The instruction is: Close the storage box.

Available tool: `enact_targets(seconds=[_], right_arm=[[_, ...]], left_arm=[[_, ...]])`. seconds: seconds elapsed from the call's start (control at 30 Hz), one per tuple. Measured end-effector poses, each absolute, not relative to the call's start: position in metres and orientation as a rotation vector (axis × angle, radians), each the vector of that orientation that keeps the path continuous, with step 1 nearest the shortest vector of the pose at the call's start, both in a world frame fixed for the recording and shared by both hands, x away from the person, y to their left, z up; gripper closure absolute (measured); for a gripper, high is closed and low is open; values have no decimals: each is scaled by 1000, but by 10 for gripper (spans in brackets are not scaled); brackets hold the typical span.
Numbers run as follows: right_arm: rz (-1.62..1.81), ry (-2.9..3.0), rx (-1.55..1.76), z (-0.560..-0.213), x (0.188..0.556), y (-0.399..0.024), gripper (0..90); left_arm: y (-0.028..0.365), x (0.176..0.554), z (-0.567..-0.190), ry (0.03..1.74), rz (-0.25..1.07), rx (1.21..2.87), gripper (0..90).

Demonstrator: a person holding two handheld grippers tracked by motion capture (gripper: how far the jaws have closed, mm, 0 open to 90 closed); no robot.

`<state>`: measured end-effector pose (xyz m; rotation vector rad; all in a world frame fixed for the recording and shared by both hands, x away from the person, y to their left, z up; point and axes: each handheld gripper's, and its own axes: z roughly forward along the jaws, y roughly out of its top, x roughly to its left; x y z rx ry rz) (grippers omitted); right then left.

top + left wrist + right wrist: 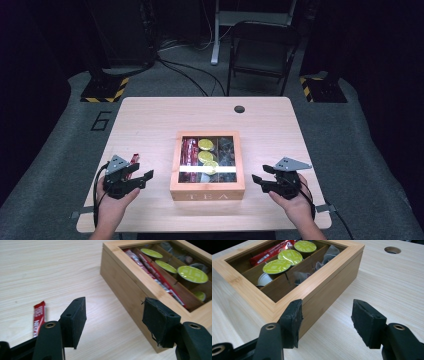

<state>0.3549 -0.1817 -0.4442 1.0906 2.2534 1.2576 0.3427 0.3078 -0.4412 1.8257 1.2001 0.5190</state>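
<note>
Black padded jaws of the left gripper stand wide apart with nothing between them, and those of the right gripper likewise, each aimed at a near corner of the square bamboo tea box with a glass-paned lid. That box sits at the middle of the pale wooden table, lid down, with red stick sachets, lime-topped capsules and clear-wrapped tea bags visible through the pane. From the box, the left gripper lies at about eight o'clock and the right gripper at about four o'clock, both apart from it. I judge this the approach step, before any contact. One loose red stick sachet lies on the table just beside the left jaws, so the next move probably calls for either pinching that sachet or lifting the lid's front edge. Open tabletop runs toward twelve o'clock; the near table edge is close behind both hands.
</note>
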Motion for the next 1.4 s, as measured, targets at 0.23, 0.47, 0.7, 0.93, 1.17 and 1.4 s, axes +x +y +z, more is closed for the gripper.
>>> enact_targets(seconds=[0.23, 0.47, 0.7, 0.93, 1.17, 1.4], right_arm=[[1226, 2256, 1086, -451, 361, -183, 417], [1200, 2236, 1146, -462, 370, -187, 418], [1133, 2288, 1128, -472, 372, -181, 421], [1126, 2316, 1133, -476, 374, -181, 424], [1154, 2294, 1168, -478, 375, -188, 423], [1152, 2283, 1190, -478, 371, -191, 424]], left_arm=[[326, 349, -448, 1259, 564, 1806, 356], [340, 356, -460, 1295, 584, 1801, 356], [345, 363, -470, 1316, 597, 1814, 363], [359, 367, -474, 1389, 610, 1784, 363], [363, 376, -486, 1458, 578, 1802, 362], [367, 385, -493, 1511, 561, 1812, 363]])
